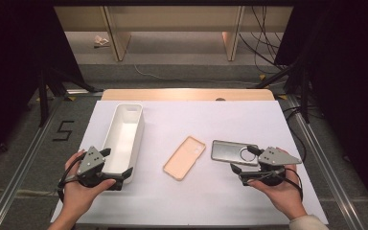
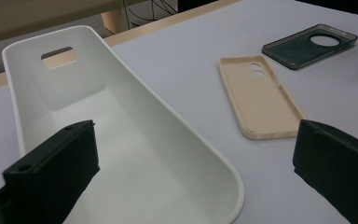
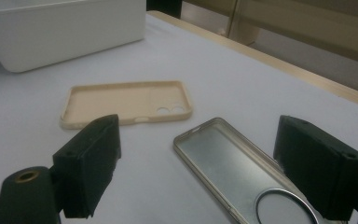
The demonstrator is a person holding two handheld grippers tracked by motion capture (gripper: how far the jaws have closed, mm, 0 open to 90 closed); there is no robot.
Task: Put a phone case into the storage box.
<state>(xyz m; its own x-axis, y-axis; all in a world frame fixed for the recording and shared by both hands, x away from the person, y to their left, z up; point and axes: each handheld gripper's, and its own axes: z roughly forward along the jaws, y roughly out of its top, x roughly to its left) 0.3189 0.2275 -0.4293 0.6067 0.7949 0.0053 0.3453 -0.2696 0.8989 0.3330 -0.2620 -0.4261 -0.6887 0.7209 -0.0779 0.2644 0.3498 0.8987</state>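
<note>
A white tabletop [image 1: 196, 201] has three things on it: a long white bin [image 1: 123, 139], a tan phone case [image 1: 184, 157] and a dark grey phone case [image 1: 234, 152]. The bin is on the left side and it is empty, with a small hand hole in its far end. The tan case lies in the middle, open side up, near the bin but not touching it. The grey case lies to its right, also open side up, with a big round hole at one end. The two cases are close but apart. The left hand [image 1: 79, 194] holds the left gripper [image 1: 117, 163] at the near end of the bin. Its jaws are wide open and hold nothing; in the left gripper view one jaw sits over the inside of the bin and the other is out over the tabletop beside it. The right hand [image 1: 280, 189] holds the right gripper [image 1: 243, 159] at the near end of the grey case. Its jaws are wide open too, one on each side of that case, not squeezing it.
</note>
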